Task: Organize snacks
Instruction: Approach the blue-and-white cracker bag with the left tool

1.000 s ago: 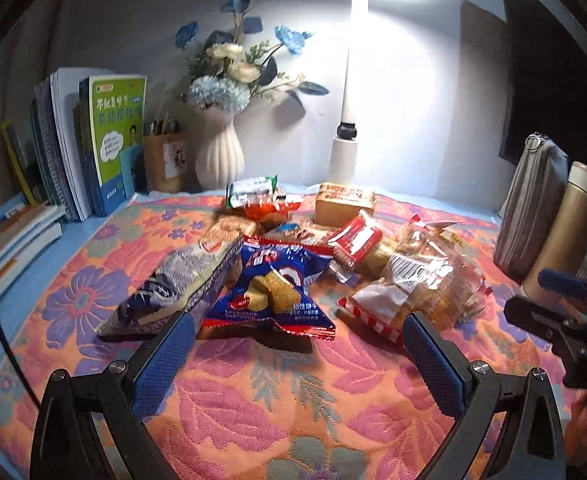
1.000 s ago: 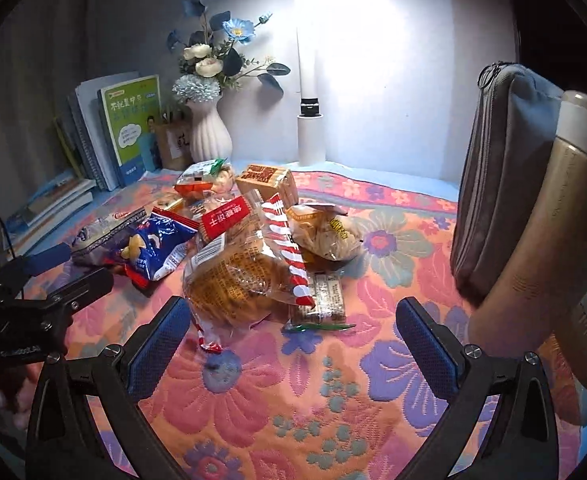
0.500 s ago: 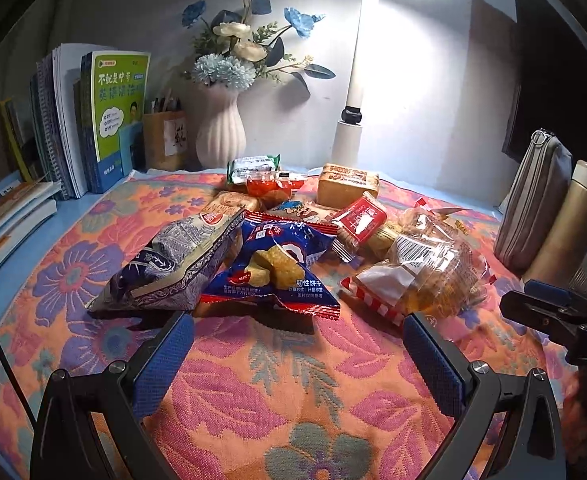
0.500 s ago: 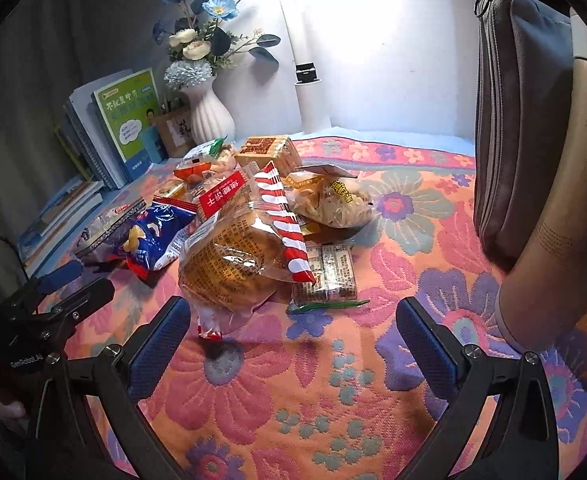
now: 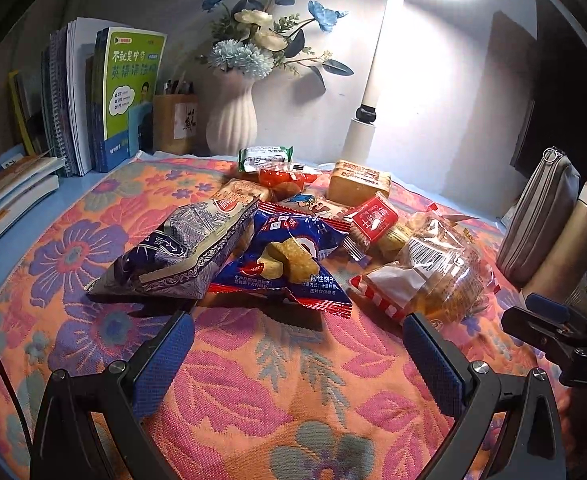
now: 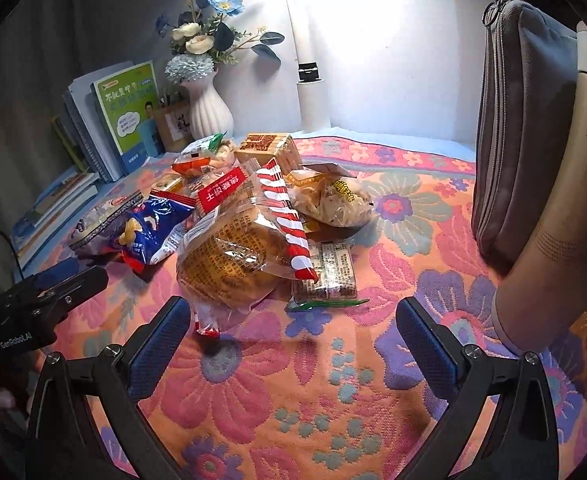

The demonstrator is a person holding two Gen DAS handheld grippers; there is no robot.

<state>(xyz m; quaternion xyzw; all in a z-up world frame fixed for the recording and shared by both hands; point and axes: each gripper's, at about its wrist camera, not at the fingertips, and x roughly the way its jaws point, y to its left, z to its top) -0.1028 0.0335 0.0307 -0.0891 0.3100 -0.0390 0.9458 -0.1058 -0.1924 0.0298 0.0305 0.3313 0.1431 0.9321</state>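
A heap of snack packets lies on the flowered cloth (image 5: 253,380). In the left wrist view a blue biscuit bag (image 5: 285,264) sits in front, a grey-blue patterned bag (image 5: 181,252) to its left, a clear bread bag (image 5: 433,272) to its right. My left gripper (image 5: 299,356) stands open just short of the blue bag, empty. In the right wrist view my right gripper (image 6: 293,344) is open and empty, the bread bag (image 6: 233,256) close before its left finger, a small bar packet (image 6: 329,272) and a clear pastry bag (image 6: 329,200) beyond.
A white vase of flowers (image 5: 233,120), upright books (image 5: 105,100), a pen holder (image 5: 175,124) and a lamp post (image 5: 369,96) line the back wall. A grey pouch (image 6: 521,128) and a beige flask (image 6: 565,208) stand at the right, close to my right gripper.
Both grippers have moved nearer to the snack heap, so the packets look larger. The right gripper has also come closer to the flask and pouch. Both stay open.
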